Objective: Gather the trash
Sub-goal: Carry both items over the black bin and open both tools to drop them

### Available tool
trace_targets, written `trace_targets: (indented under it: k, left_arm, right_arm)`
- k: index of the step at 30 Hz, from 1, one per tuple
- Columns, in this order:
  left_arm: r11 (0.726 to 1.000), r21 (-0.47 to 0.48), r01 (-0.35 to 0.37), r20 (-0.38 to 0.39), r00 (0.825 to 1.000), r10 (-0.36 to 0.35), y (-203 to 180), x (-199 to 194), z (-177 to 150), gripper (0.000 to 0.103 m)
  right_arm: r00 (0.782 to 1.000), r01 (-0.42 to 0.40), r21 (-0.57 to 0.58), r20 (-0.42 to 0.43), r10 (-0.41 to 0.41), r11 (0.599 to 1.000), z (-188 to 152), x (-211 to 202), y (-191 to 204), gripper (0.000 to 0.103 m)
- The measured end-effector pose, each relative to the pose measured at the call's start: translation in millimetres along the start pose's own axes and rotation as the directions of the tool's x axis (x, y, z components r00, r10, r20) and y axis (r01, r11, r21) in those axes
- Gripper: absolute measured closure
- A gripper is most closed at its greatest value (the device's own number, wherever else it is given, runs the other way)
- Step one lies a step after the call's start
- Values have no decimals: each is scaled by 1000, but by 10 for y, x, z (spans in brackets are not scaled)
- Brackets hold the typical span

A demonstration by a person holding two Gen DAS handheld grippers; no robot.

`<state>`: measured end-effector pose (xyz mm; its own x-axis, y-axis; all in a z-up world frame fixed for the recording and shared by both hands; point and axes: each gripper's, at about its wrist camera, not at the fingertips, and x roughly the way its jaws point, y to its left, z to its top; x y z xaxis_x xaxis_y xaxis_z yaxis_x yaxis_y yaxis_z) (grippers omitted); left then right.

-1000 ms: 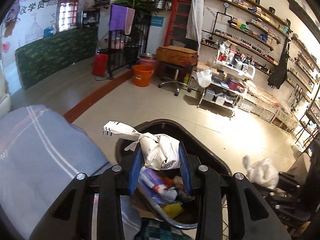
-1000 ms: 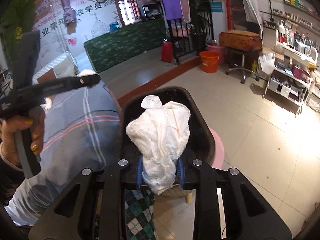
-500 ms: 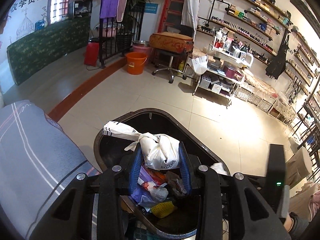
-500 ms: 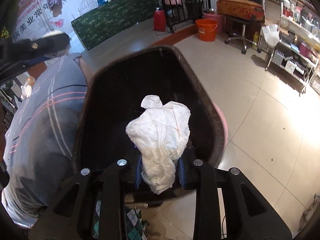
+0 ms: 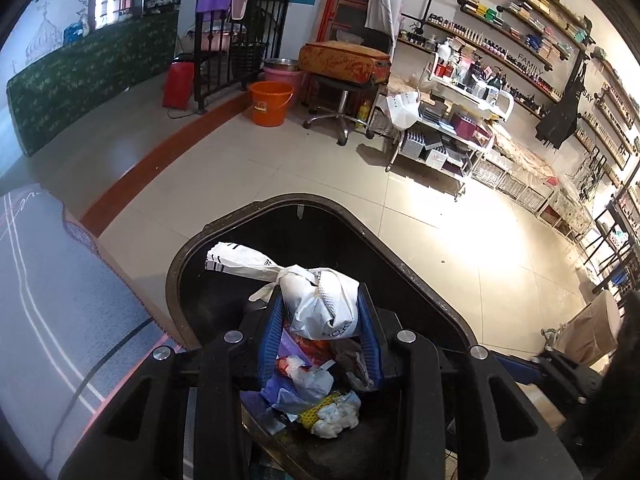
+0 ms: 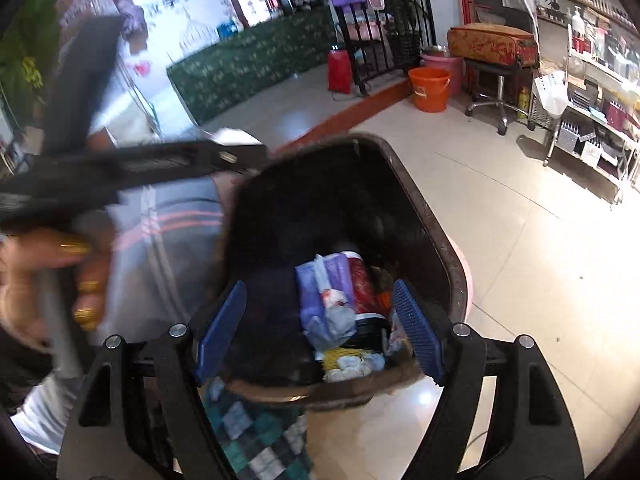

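The left gripper (image 5: 320,332) is clamped on a knotted white plastic bag (image 5: 324,306), its blue pads pressed into both sides of the bundle, and the load is held directly above the open mouth of the black trash bin (image 5: 420,292). A flat printed tail of the bag is seen jutting toward the bin's far-left rim. Below the load, a heap of rubbish (image 5: 316,384) is visible on the bin floor: purple and blue wrappers, something red, a yellow scrap, crumpled white tissue.

On the other side, the right gripper (image 6: 320,330) is spread wide over the same bin (image 6: 440,240), its jaws having just been opening, and nothing is caught between the blue pads. A crumpled white wad can be made out among the rubbish (image 6: 340,312) near the bin's near rim. The person's hand (image 6: 60,280) on the other tool is seen blurred at the left edge of the right wrist view.

The step in hand looks to be the drop of the knotted bag. It would be done best with the bundle kept centred over the opening and lowered a little past the rim before the pads are parted, so that the protruding tail is not hung on the edge. A full, clean opening is advised, since thin plastic may cling to the ribbed pads.
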<state>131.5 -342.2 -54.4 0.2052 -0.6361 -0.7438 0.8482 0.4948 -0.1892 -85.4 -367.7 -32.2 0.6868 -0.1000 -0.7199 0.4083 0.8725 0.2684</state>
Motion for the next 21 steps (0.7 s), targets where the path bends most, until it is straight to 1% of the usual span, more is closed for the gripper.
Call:
trace_targets:
  k: [2,5,7,9,12,14,16,17,18,19,21]
  left_arm:
    - [1000,1,8,-12,1000,-8,-3,39,-3,68]
    - [999,-1,38,-56,998,-38,-24,146,-24,68]
    - [999,11,39,-82,996,-38,-53,221,-60,68]
    - [999,13,50,-111,993,-48,-78,289,-89,68]
    - [998,20,57,-156,986,-53,-120,397,-126,68]
    - [997,32,73,-194,979,-65,-152,464,-145,67]
    - [995,61,79,-234,970,-62,-190,528,-165,65]
    - [994,87,71,-246,968,-48,-218,552,-181,61]
    - [992,110,61,-258,966,-31,-237,575,-196,53]
    - [991,125,46,-266,964,-12,-247,581,-205,48]
    - [992,126,31,-271,963,4,-235,559,-218,29]
  right_arm:
    - [1000,-1,3,12,1,1000,-2,-117,27,27]
    - [999,-26,13,33,25,1000,-39,-284,49,27]
    - [999,-16,13,40,15,1000,-46,-363,64,27]
    - [999,-23,26,47,22,999,-68,-427,47,27]
    - [998,-15,41,58,13,999,-96,-501,29,27]
    - [998,-18,56,64,14,998,-109,-551,13,27]
    - [997,-14,62,70,9,998,-115,-592,-9,27]
    - [997,-11,64,72,6,998,-107,-600,-29,27]
    - [997,-10,66,73,5,998,-102,-608,-44,27]
    - [997,-11,68,73,6,998,-101,-620,-50,27]
    - [997,-11,69,78,6,998,-108,-642,-53,27]
